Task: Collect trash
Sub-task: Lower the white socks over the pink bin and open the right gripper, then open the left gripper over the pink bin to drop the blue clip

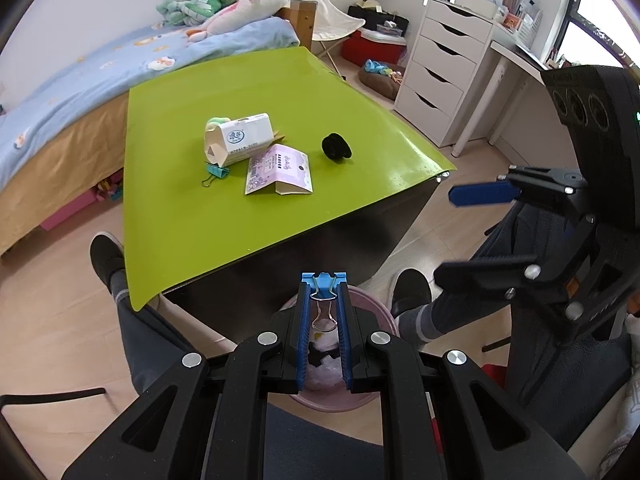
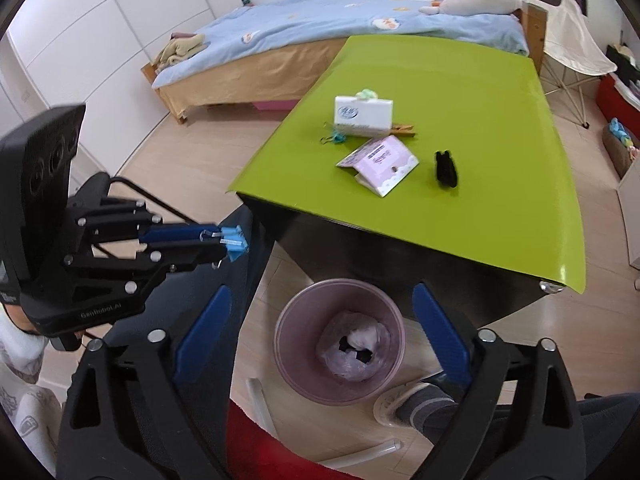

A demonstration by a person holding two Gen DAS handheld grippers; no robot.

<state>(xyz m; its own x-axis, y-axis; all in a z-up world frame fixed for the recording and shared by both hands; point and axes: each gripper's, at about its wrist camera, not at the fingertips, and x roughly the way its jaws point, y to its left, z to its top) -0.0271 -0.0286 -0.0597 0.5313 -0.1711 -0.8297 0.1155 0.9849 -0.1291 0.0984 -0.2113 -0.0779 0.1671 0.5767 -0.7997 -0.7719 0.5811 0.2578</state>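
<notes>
Bin [image 1: 362, 398] mostly hidden behind left claw [image 1: 323, 280]; contents unclear. Clothespin [image 2: 403, 129] half hidden behind box [image 2: 363, 116]. Green soft item [image 1: 216, 122] behind box, unidentifiable. Box print too small to read. Black lump [image 1: 337, 146] near surface's right edge blurred, kind unclear.

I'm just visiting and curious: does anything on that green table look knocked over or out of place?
Yes. The white carton lies tipped on its side on the green table, end flap open, and the pink packet beside it is flattened with a flap folded out. A teal binder clip lies loose against the carton.
</notes>
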